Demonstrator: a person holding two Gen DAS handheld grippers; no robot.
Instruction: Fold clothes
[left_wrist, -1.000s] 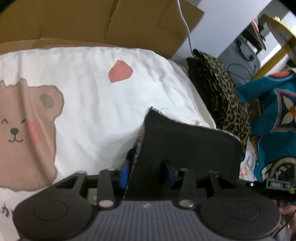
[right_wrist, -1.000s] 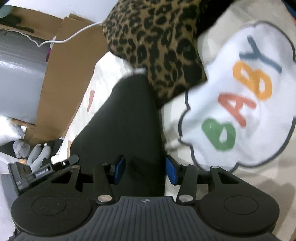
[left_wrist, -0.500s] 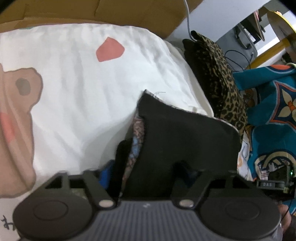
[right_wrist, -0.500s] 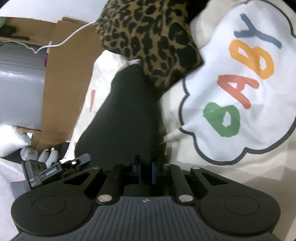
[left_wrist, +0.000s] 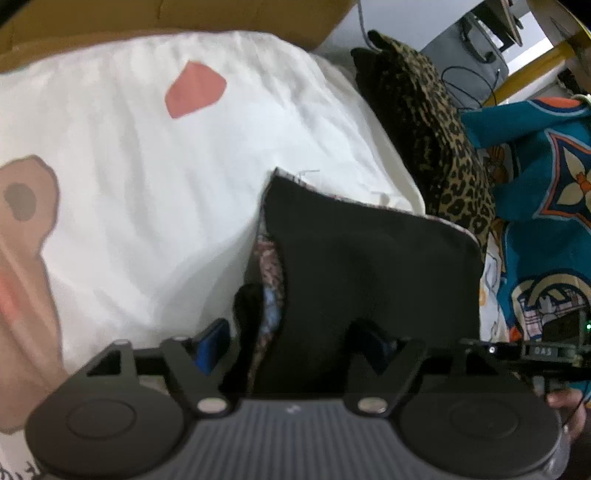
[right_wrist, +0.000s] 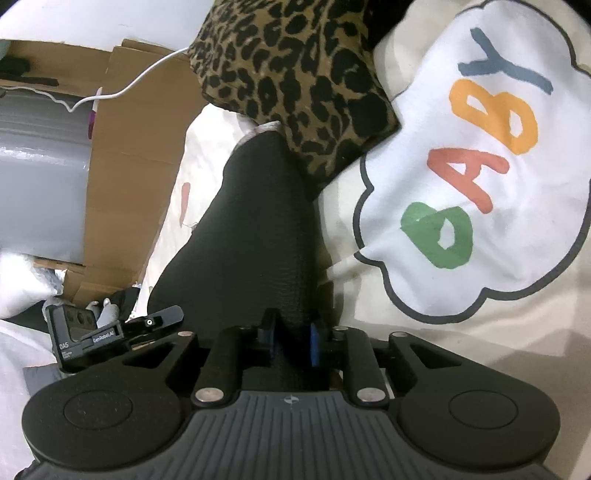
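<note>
Black cloth, a folded garment (left_wrist: 369, 266) with a patterned lining showing at its left edge, lies on the white bedspread (left_wrist: 155, 177) between the two grippers. From the left wrist view the left gripper (left_wrist: 295, 343) has its blue-padded fingers (left_wrist: 212, 341) spread wide, with the near edge of the black garment bunched between them; the right finger is mostly buried under the cloth, so I cannot tell whether the pads press it at all. From the right wrist view the right gripper (right_wrist: 291, 341) has its fingers drawn close together, pinching a narrow ridge of the same black garment (right_wrist: 255, 229) at its near end. The garment runs away from that gripper toward the far edge of the bedspread, where its far end touches a leopard-print cloth (right_wrist: 295, 74). Just beside it on the right, the bedspread carries a cloud-shaped print with the letters BABY (right_wrist: 476, 170). On the left wrist side a brown bear print (left_wrist: 26, 236) and a pink patch (left_wrist: 194, 94) mark the bedspread, and a teal patterned fabric (left_wrist: 546, 177) lies past the leopard-print cloth (left_wrist: 439, 140) at the right edge. Brown cardboard (right_wrist: 125, 158) stands beyond the far edge, with a white cable (right_wrist: 140, 81) across it.
</note>
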